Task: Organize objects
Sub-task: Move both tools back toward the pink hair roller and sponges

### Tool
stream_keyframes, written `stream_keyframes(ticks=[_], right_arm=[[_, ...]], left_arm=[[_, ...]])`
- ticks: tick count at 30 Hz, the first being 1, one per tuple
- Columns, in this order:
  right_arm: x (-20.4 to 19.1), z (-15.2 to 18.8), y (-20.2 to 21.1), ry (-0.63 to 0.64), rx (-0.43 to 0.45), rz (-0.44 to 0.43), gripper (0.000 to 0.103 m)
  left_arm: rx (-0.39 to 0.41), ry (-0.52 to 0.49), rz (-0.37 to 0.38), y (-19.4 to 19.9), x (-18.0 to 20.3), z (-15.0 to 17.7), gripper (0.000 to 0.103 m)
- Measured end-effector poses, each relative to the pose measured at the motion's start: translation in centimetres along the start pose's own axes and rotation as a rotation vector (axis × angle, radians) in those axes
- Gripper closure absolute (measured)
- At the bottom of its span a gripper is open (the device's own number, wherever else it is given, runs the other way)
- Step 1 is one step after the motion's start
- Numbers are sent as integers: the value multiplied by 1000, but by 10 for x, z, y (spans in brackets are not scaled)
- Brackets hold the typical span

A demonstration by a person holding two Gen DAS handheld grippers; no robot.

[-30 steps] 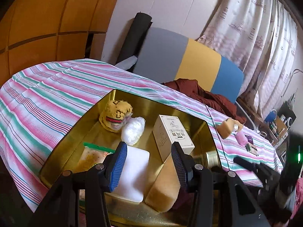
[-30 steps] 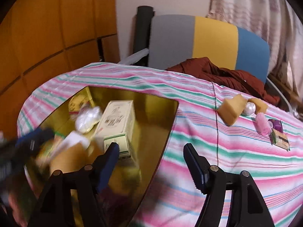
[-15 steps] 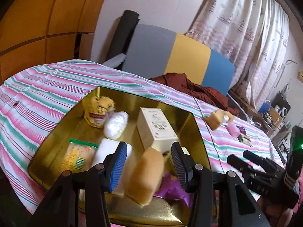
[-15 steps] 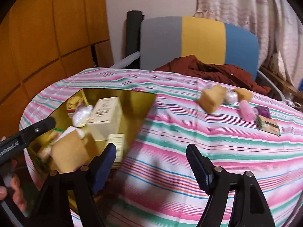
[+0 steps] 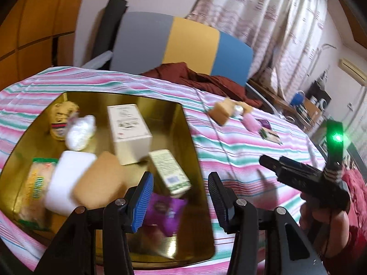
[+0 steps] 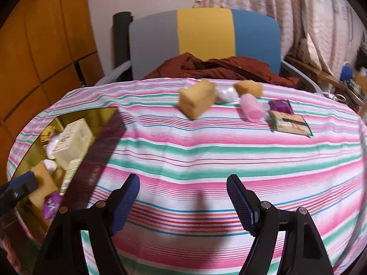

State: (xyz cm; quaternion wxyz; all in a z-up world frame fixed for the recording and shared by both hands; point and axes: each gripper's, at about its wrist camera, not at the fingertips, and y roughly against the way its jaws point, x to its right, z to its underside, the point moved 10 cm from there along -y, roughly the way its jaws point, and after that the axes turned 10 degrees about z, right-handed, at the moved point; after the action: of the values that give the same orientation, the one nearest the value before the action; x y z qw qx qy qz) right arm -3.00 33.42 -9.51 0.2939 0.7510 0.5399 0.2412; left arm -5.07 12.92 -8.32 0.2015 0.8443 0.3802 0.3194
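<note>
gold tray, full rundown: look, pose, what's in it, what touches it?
The gold tray is a shallow, shiny, metal-looking rectangle with rounded corners, lying flat on the striped tablecloth at its left side. It holds a white box, small green-white box, tan sponge, white block, purple packet and wrapped snacks. Neither gripper touches it.

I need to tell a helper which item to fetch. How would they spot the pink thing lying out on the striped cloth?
Look past the gold tray to the far edge of the striped tablecloth, by the chair. In that cluster, the pink bottle lies between the tan sponges and the purple packet, the only pink item.
</note>
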Motion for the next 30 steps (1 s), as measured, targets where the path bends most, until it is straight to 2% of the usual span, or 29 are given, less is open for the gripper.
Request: stream_keyframes(ticks=[8,15,23,27,30], right_arm=[[44,1,-15,-57,-19,63,23],[82,-3,-34,-113,-34,77,23],[101,-54,-69,-135,15,64,22],[107,-84,-95,-124,18,66,15],[108,-104,-115,-100,16,86,15]], left_arm=[[-55,-89,57,-20,45,3,53],[-115,-126,92,-43,70,11,53],[-170,-155,102,-60,89,20,53],[-187,-163,100,-66,94,20,53],[-196,-161,97,-71,94,18,53]])
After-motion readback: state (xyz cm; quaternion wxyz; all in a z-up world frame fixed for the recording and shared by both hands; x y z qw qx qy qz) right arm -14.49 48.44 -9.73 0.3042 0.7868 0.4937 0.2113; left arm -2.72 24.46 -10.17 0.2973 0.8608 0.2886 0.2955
